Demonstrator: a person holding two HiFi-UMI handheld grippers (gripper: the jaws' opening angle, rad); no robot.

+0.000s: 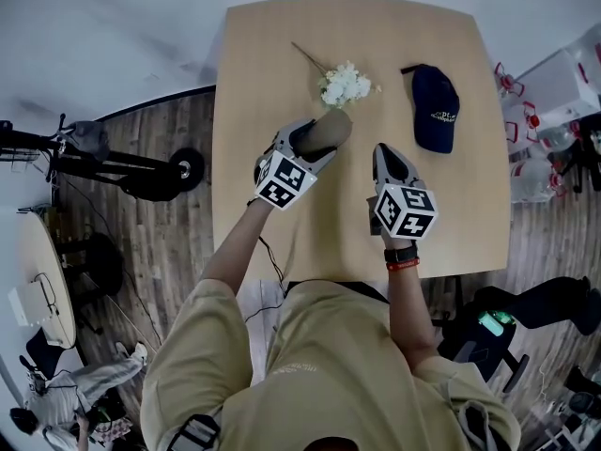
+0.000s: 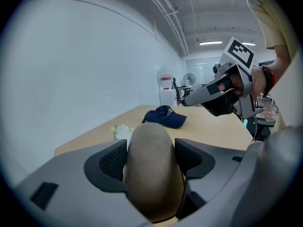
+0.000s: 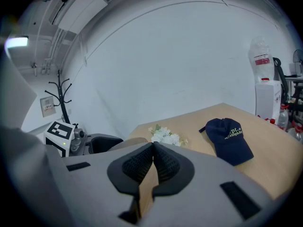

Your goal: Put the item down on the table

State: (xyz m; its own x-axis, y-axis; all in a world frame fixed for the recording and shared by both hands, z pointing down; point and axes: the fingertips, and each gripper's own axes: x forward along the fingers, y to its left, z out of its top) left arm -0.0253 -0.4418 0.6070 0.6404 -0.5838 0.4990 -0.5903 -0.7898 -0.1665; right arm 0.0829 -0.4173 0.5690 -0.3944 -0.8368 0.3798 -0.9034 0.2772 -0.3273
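A tan-brown rounded vase (image 1: 331, 130) is held between the jaws of my left gripper (image 1: 319, 144), which is shut on it just above the wooden table (image 1: 272, 54). In the left gripper view the vase (image 2: 151, 164) fills the gap between both pads. A spray of white flowers (image 1: 345, 85) lies on the table right beyond the vase's far end, stem pointing away; they show as flowers (image 3: 165, 136) from the right gripper view. My right gripper (image 1: 386, 158) hovers to the right of the vase, shut with nothing in it (image 3: 153, 160).
A navy cap (image 1: 435, 107) lies on the table's right side, also cap (image 2: 164, 117). Clear plastic boxes (image 1: 554, 92) stand off the right edge. A bicycle (image 1: 103, 163) and a small round table (image 1: 42, 280) sit on the floor at left.
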